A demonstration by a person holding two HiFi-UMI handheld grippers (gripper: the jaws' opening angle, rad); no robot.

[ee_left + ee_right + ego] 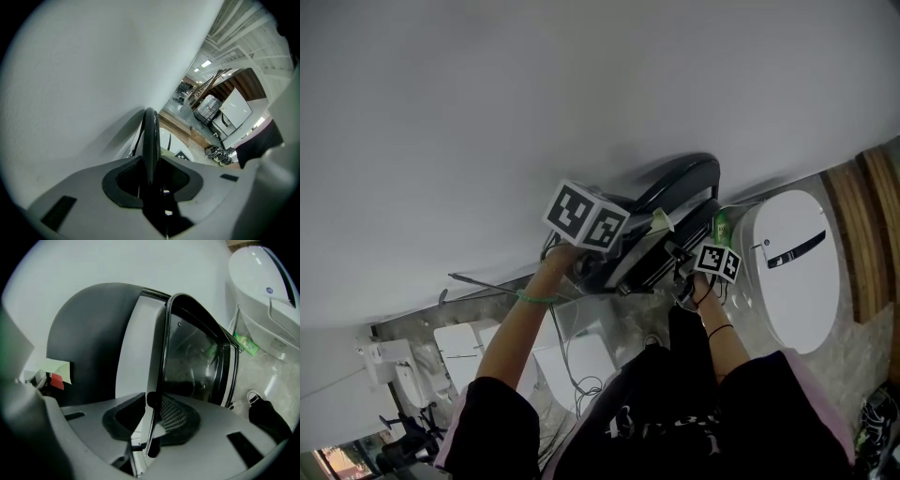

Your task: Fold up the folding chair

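Folding chair [680,183] held up vs white wall [534,94], L gripper [151,164] jaws clamped on its black frame tube [150,131] just beside wall, R gripper [153,416] jaws narrow, pinching thin frame edge [161,357], wall behind.

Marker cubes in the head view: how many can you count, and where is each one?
2. One cube tops the left gripper, at the left of the folding chair; the other cube tops the right gripper, at the chair's right. Others could be hidden.

Speckled floor [281,373] beneath folding chair [93,333]
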